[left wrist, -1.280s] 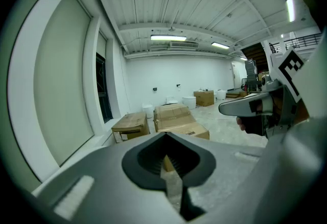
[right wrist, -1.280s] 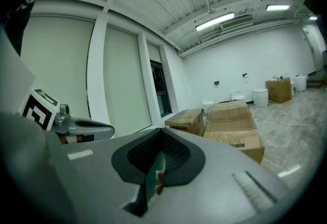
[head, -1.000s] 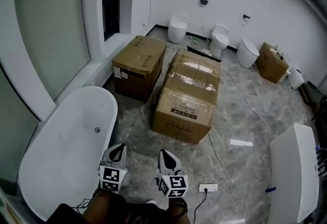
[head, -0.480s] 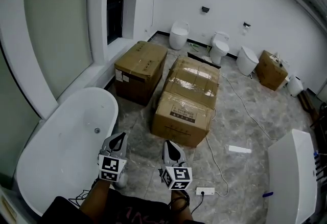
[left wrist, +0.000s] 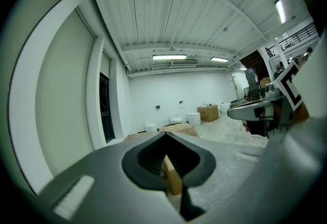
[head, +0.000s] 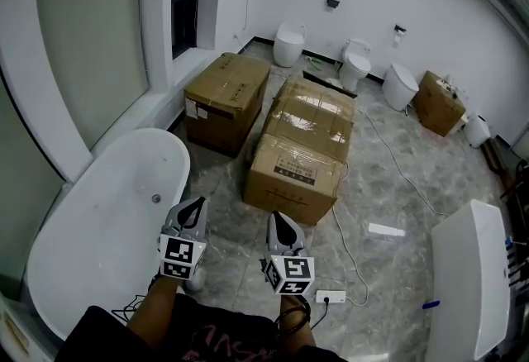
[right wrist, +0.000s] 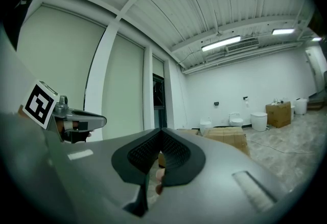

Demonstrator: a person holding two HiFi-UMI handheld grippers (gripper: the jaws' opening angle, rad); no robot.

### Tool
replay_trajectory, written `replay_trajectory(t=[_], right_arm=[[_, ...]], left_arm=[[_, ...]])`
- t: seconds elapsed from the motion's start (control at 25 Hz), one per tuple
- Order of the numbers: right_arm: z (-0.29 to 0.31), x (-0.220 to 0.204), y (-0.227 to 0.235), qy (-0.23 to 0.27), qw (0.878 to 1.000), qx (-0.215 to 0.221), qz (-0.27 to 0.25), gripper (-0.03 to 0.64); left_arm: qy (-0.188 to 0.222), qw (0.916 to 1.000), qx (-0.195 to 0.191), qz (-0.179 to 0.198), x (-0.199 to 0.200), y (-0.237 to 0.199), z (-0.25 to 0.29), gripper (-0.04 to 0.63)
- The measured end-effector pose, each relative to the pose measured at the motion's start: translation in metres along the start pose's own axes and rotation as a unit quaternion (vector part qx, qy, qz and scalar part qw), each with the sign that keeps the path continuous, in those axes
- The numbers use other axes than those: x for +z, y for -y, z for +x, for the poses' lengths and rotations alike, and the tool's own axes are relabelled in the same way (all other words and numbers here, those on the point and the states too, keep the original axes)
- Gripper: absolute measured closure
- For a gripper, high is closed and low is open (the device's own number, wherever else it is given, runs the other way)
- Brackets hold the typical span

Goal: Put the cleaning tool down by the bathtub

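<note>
The white freestanding bathtub (head: 99, 228) fills the lower left of the head view. No cleaning tool shows in any view. My left gripper (head: 195, 205) hovers just right of the tub's rim, jaws together with nothing between them. My right gripper (head: 278, 221) hangs beside it over the marble floor, also shut and empty. In the left gripper view the left gripper (left wrist: 166, 138) has its dark pads meeting, pointed level across the room. The right gripper (right wrist: 161, 133) in its own view shows the same closed tips.
Three taped cardboard boxes (head: 293, 178) stand ahead on the floor, one (head: 227, 92) against the window wall. Toilets (head: 357, 63) line the far wall. A power strip (head: 331, 297) and cable lie by my right foot. A white fixture (head: 463, 286) is at the right.
Both grippers sit a little higher and further forward in the head view, and the view itself has shifted slightly. Their jaws stay shut.
</note>
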State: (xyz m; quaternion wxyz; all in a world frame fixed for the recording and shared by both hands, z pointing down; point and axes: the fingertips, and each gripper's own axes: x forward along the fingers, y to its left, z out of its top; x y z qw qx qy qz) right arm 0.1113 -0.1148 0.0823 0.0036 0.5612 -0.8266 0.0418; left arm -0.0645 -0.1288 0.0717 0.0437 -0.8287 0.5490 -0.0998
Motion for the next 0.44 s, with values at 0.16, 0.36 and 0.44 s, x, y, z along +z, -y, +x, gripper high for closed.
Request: replay_trajectory(t=[0.16, 0.36, 0.44], right_arm=[[-0.0006, -0.005, 0.0025, -0.006, 1.0, -0.006, 0.001, 0.597], [0.0004, -0.0056, 0.0024, -0.002, 1.0, -0.006, 0.005, 0.597], [0.0008, -0.0063, 0.0017, 0.0, 1.0, -0.006, 0.007, 0.597]], left_arm=[[-0.002, 1.0, -0.005, -0.003, -0.005, 0.0019, 0.0015, 0.595], [0.001, 0.9999, -0.011, -0.007, -0.0072, 0.0035, 0.0024, 0.595], [0.002, 0.9999, -0.015, -0.008, -0.0077, 0.0041, 0.0029, 0.595]])
